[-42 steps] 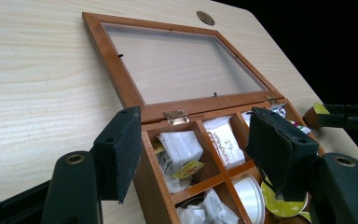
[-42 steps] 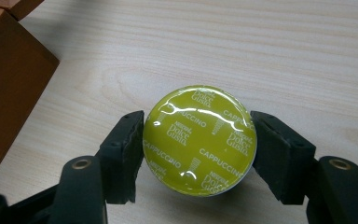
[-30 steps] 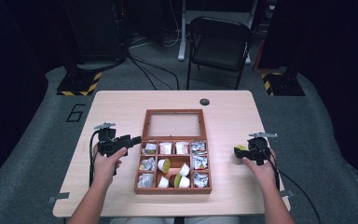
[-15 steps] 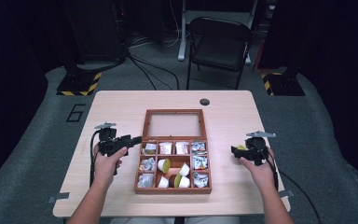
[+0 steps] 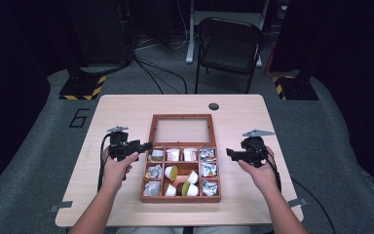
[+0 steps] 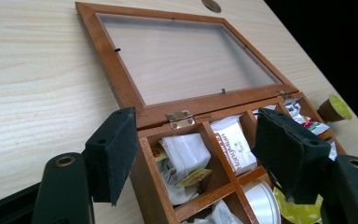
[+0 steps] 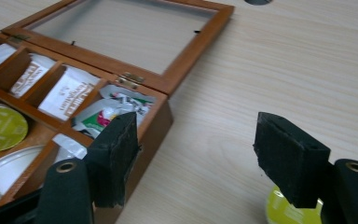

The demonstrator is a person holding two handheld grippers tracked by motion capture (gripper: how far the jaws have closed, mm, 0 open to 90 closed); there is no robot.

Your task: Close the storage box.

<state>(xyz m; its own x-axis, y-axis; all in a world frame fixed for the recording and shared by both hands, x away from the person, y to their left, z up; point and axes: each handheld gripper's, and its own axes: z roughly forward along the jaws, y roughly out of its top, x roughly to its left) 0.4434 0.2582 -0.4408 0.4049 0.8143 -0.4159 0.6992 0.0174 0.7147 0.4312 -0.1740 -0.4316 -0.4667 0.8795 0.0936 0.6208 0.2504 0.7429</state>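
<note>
Both tools stand open and empty – the left tool (image 5: pixel 143 145) just widened at the box (image 5: pixel 146 195) wall, the right tool (image 5: pixel 230 153) above a loose pod (image 7: pixel 286 210) – a hasty close could knock it off the desk (image 5: pixel 126 107).

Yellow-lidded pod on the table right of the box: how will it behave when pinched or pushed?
The pod is a small cup with a foil-like lid, so probably light. Its round, tapered body may roll or squirt out of a sideways pinch. The walls look thin and could dent, so squeeze gently.
</note>
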